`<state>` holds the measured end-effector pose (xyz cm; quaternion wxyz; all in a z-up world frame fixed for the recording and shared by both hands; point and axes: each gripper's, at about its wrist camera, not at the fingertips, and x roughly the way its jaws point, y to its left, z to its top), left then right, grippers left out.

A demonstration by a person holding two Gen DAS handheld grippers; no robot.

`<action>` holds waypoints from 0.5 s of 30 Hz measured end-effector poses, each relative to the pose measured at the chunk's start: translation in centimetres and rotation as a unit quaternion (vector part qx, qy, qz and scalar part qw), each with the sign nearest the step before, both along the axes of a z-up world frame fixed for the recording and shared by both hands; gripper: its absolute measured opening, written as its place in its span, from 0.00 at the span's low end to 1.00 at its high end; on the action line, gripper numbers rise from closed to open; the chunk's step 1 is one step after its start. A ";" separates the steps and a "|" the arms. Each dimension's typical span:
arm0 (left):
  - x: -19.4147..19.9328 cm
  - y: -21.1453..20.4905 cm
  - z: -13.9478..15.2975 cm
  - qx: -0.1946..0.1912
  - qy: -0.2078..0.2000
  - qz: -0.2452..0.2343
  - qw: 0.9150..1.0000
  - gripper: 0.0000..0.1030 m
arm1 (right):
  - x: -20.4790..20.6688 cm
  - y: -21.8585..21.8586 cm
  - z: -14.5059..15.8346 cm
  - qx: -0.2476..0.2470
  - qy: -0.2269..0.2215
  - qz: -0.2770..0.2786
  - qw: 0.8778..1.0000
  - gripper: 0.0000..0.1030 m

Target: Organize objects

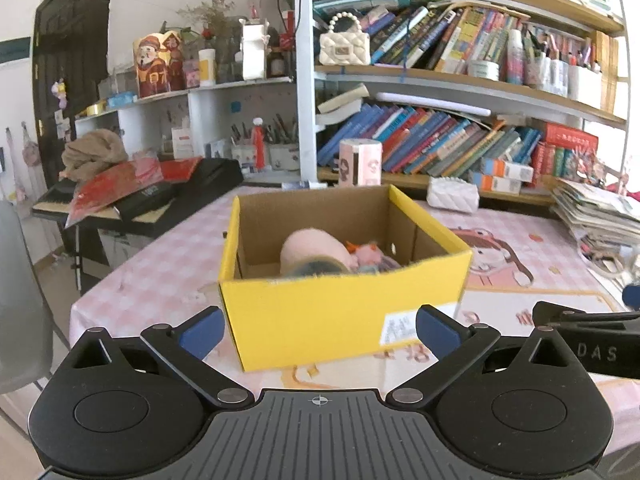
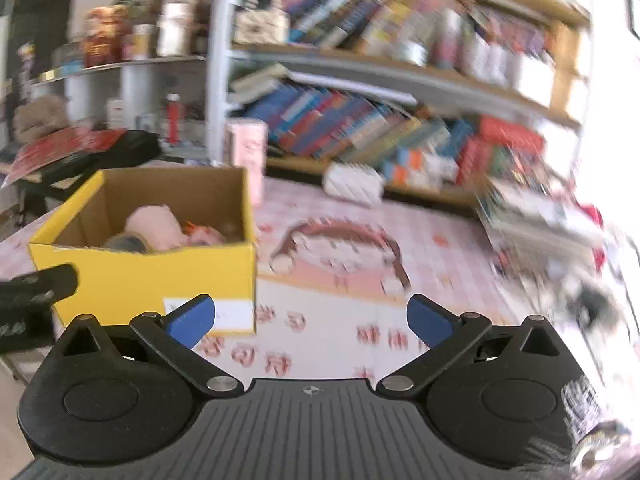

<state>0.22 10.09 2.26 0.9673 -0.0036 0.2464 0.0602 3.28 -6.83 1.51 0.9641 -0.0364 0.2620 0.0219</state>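
Note:
A yellow cardboard box [image 1: 340, 316] stands on the pink checked tablecloth, its top open. Inside lie a pink plush toy [image 1: 312, 254] and a small pink-and-orange toy [image 1: 366, 254]. My left gripper [image 1: 320, 330] is open, pulled back in front of the box's near wall, with nothing between its blue pads. In the right wrist view the same box [image 2: 160, 276] sits to the left, with the plush toy [image 2: 154, 226] inside. My right gripper [image 2: 310, 320] is open over the bare tablecloth to the right of the box, holding nothing. That view is blurred.
A white quilted pouch [image 1: 452, 196] and a pink carton [image 1: 360, 162] sit behind the box by the bookshelf [image 1: 460, 80]. A stack of papers [image 1: 596, 208] fills the table's right side. A black keyboard with red bags [image 1: 120, 188] stands left of the table.

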 end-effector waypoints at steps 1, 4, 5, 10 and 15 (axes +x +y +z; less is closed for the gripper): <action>-0.4 -0.1 -0.2 -0.002 0.003 -0.002 1.000 1.00 | -0.4 -0.3 -0.2 0.008 0.008 -0.012 1.000 1.00; -1.2 -0.4 -0.6 -0.013 0.013 -0.013 1.000 1.00 | -1.7 -1.1 -0.9 0.018 0.020 -0.040 0.999 1.00; -1.5 -0.4 -0.8 -0.021 0.017 -0.017 0.999 1.00 | -2.2 -1.3 -1.0 0.016 0.020 -0.049 0.998 1.00; -2.1 -1.2 -1.6 -0.042 0.042 -0.042 0.997 1.00 | -4.4 -2.1 -1.6 0.006 0.022 -0.073 0.997 1.00; -2.0 -2.5 -1.7 -0.033 0.048 -0.055 0.997 1.00 | -6.0 -3.3 -1.8 -0.003 0.021 -0.096 0.995 1.00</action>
